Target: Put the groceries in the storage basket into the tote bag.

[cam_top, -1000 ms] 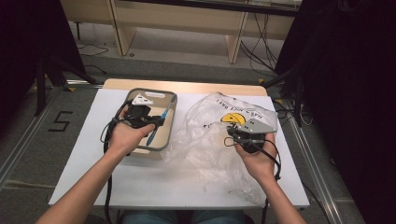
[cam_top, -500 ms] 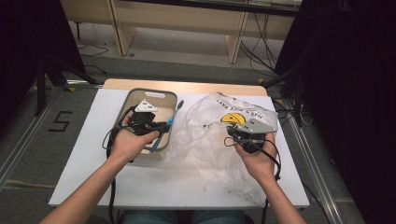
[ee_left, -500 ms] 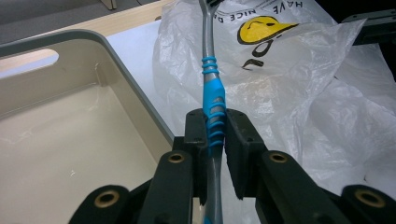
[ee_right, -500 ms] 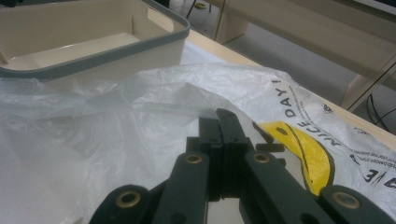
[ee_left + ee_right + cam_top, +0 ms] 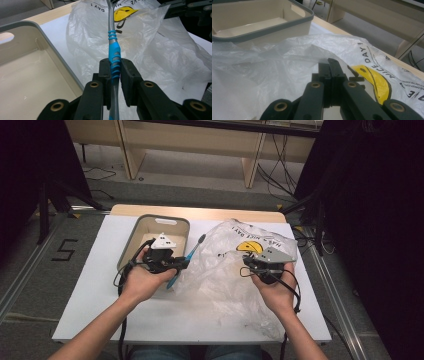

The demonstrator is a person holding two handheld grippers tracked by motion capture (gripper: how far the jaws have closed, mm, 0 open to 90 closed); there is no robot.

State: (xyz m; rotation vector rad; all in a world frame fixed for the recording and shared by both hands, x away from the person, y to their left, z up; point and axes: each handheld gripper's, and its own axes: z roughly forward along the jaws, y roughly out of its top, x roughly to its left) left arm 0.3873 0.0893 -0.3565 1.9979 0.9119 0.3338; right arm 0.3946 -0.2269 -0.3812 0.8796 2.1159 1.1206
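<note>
Holding a blue toothbrush [image 5: 114, 56] tight by its handle, the left tongs [image 5: 176, 264] sit just beside the tub's [image 5: 131, 244] right wall, and the brush's long line points up and away toward the plastic bag [image 5: 225, 270]. The right tongs [image 5: 253, 265] are squeezed shut on a fold of that bag, on the far side from the tub. The left gripper view shows the brush aimed at the bag's yellow smiley [image 5: 124, 11], while the high view shows it lying across the bag's edge.
</note>
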